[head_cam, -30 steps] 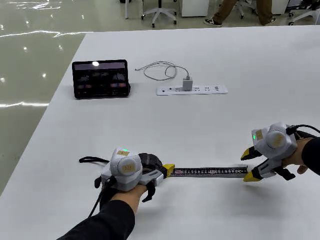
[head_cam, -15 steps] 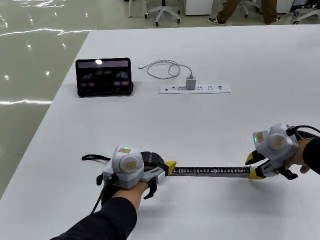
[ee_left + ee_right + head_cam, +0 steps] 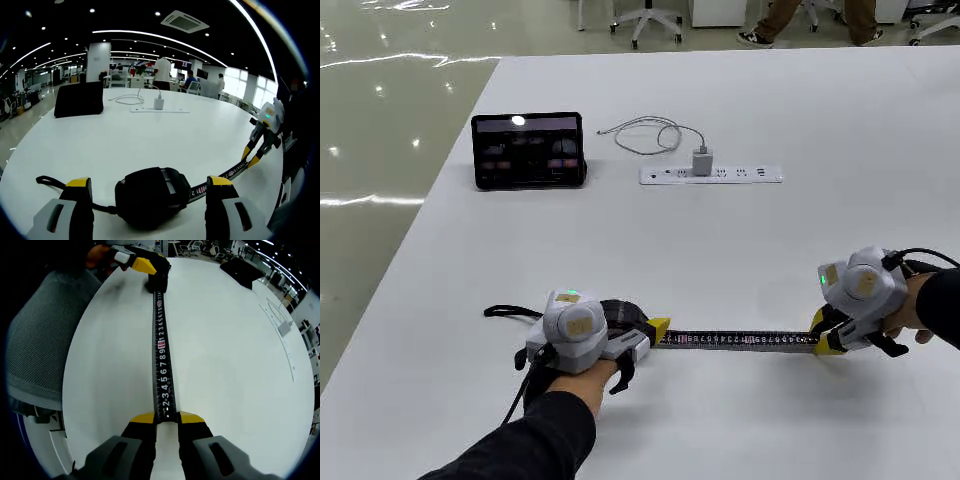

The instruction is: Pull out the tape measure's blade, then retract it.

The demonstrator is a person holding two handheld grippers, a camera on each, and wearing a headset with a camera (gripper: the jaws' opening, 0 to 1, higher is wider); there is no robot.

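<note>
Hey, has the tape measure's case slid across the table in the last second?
No. In the head view the case sits just as far below the tablet as before; only the camera shifted.

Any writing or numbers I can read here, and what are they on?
"2 3 4 5 6 7 8 9", a red mark, then digits again: tape blade, right gripper view.
"2": same blade beside the case, left gripper view.
Tablet screen, power strip: too small to read.
</note>
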